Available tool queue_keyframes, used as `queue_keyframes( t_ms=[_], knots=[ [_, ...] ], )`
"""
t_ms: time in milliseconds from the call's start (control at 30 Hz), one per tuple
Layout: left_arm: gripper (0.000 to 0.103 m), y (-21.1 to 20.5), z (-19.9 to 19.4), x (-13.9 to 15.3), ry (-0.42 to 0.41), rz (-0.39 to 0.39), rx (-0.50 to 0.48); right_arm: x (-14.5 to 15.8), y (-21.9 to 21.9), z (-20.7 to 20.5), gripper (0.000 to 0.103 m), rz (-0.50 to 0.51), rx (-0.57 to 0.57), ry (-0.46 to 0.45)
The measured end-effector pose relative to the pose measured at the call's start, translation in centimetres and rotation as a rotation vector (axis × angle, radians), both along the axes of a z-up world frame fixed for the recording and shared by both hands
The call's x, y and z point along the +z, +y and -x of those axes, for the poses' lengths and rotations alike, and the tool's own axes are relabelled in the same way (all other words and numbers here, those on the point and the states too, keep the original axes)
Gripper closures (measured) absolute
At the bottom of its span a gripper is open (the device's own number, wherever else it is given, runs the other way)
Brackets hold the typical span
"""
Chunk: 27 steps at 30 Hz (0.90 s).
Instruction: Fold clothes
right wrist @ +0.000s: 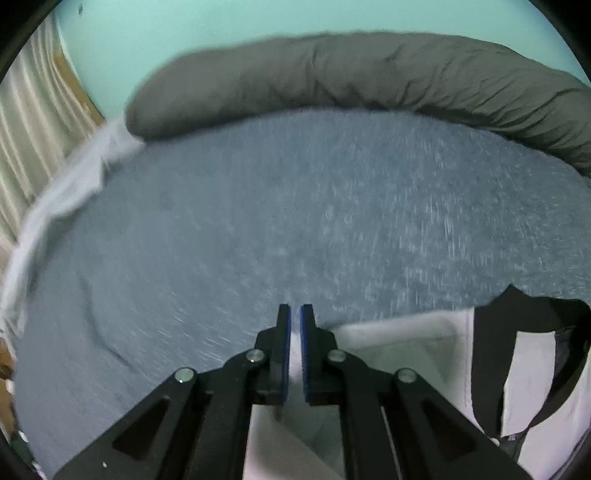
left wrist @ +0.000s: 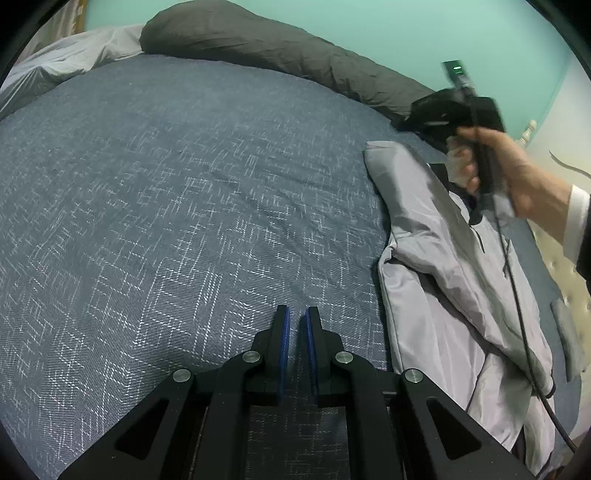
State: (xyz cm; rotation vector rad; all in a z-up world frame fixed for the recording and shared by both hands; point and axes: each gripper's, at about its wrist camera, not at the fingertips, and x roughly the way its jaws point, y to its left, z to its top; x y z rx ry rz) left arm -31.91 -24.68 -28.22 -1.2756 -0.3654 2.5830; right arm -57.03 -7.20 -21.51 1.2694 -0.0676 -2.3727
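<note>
Altogether, two black tongs with blue pads work over one bed covered in a blue-grey woven spread with a pale crosshatch pattern. One garment, a smooth, light grey jacket with black trim, lies rumpled along the bed's right edge. The left tongs hover above bare spread, their fingers a narrow gap apart and holding nothing. The right tongs are clamped on a pale fold of the jacket; that view is motion-blurred. The left view shows a hand in a white cuff gripping the right tool's handle. One long, wrinkled dark grey pillow curves along the head of the bed beneath a teal wall.
</note>
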Motion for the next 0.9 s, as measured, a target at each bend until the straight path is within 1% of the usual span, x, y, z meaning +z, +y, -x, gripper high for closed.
queue_keyframes(
  t_ms=[233, 300, 900],
  knots=[
    [0.094, -0.1, 0.1, 0.1, 0.005, -0.005, 0.003, 1.1, -1.4, -3.3, 0.099, 0.087, 0.221, -0.024],
    [0.094, -0.1, 0.0, 0.1, 0.007, -0.004, 0.002, 0.1, -1.6, -4.7, 0.099, 0.076, 0.256, -0.046],
    [0.094, 0.4, -0.4, 0.4, 0.011, -0.002, -0.007, -5.0, 1.2, -3.8, 0.099, 0.027, 0.119, -0.150]
  ],
)
